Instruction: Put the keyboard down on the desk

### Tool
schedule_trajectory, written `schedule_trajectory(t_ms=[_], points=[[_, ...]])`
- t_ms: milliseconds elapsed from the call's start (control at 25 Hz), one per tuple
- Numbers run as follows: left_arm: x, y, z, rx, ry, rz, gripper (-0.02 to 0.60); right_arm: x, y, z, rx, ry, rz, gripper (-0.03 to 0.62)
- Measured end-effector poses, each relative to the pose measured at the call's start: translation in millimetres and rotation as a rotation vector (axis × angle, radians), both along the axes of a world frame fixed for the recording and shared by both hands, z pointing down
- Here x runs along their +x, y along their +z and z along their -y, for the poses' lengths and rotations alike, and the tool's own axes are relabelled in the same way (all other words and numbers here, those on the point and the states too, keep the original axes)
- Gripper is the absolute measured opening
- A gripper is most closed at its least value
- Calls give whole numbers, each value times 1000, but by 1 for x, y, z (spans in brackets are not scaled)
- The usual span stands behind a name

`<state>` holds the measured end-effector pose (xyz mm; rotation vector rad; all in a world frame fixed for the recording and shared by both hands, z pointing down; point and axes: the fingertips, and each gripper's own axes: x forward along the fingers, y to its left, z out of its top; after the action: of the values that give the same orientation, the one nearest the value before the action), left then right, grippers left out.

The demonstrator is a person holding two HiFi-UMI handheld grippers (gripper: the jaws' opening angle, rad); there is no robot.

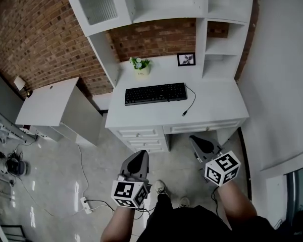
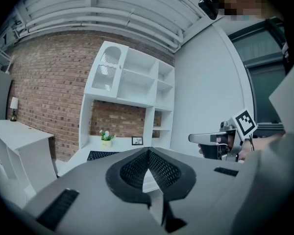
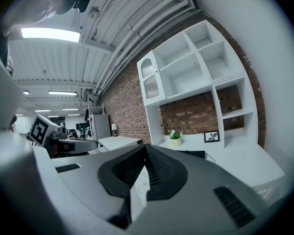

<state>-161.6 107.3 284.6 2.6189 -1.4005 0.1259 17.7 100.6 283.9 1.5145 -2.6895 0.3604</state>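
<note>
Both grippers — left gripper (image 1: 139,156), right gripper (image 1: 196,141) — are being held closed, empty, well back from the white desk (image 1: 212,107), where the black keyboard (image 1: 155,93) is already lying flat. It is being judged light, stiff and long, best gripped at both short ends.

The keyboard (image 1: 155,93) lies on the desk (image 1: 212,105), left of the desk's middle, with its cable (image 1: 191,101) trailing right across the top. Along the desk's back edge stand a potted plant (image 1: 141,65) and, to its right, a picture frame (image 1: 186,59). Shelves (image 1: 219,44) rise over the desk's rear. A side table (image 1: 50,102) stands left of the desk. My left gripper (image 1: 140,155) and right gripper (image 1: 196,140) are in front of the desk, well apart from it.
</note>
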Motion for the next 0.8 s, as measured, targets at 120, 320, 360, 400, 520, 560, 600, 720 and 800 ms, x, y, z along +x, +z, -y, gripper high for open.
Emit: schedule_trajectory(t_ms=[120, 320, 360, 400, 520, 560, 600, 720, 800], points=[[-1, 2, -13, 3, -16, 0, 18, 0, 2, -11, 1, -13, 8, 17], [1, 6, -27, -4, -36, -15, 18, 3, 1, -23, 7, -26, 8, 17], [2, 5, -28, -6, -37, -19, 18, 3, 1, -25, 7, -26, 10, 17], [4, 5, -30, -10, -38, -25, 18, 3, 1, -27, 6, -26, 10, 17], [7, 5, -34, -16, -36, -36, 18, 5, 1, -33, 6, -27, 7, 17], [8, 6, -35, -11, -35, -34, 18, 6, 2, -35, 6, -26, 6, 17], [9, 7, -36, -8, -34, -32, 18, 7, 2, -37, 6, -25, 6, 17], [12, 3, -41, -18, -31, -48, 18, 8, 2, -43, 4, -24, 5, 17], [10, 0, -42, -10, -36, -53, 18, 7, 1, -46, 6, -26, 5, 17]])
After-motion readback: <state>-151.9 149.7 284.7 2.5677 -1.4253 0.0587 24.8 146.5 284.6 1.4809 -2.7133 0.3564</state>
